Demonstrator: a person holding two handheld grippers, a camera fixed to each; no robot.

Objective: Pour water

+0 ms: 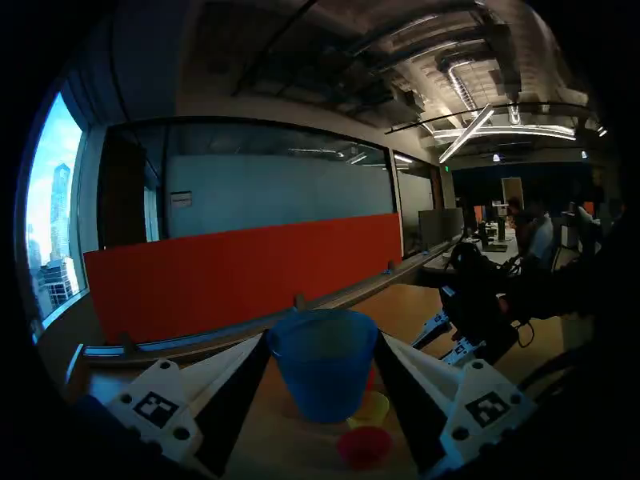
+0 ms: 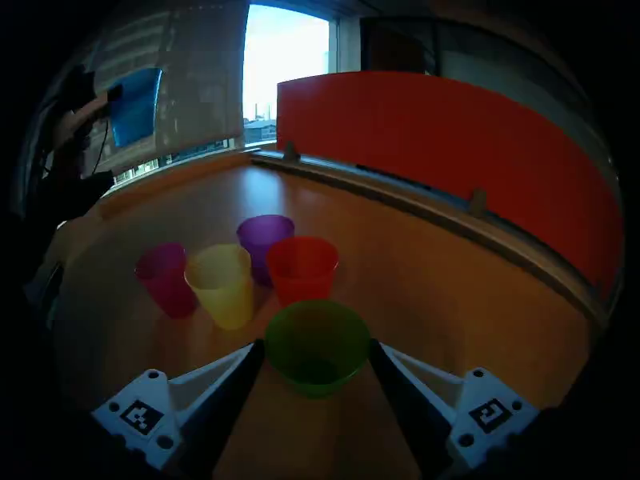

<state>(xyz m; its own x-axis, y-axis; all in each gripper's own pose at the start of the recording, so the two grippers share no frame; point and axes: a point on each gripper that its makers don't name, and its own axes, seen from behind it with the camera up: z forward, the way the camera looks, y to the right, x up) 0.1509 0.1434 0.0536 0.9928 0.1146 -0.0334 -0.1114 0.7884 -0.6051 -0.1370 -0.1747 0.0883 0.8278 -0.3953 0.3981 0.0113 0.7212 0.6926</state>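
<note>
My right gripper (image 2: 314, 352) is closed down to the width of the green cup (image 2: 316, 340), one finger pressing on each side of it. The cup is upright with its mouth open to me. I cannot tell whether it rests on the table (image 2: 448, 296) or hangs just clear of it, and I see no water in it.

Just behind the green cup stands a red cup (image 2: 302, 268). A yellow cup (image 2: 222, 284) is behind and to the left of the green cup. A purple cup (image 2: 264, 240) is past the red one, and a magenta cup (image 2: 166, 278) is farthest left of the green cup. All four are upright and bunched close.

Well above and far to the left of the green cup, my left gripper (image 1: 322, 348) holds the blue cup (image 1: 324, 376). Its fingers are drawn in against both walls, and the cup is raised and level. Whether it carries water I cannot tell.

Beyond the green cup, across the table, runs the red screen (image 2: 448, 136).

I judge both cups are picked up and the pour is not yet begun. Next I should carry the blue cup down until its lip is over the green cup's mouth. I should hold the green cup steady, clear of the red one, and tip the blue cup slowly so nothing lands on the table.
</note>
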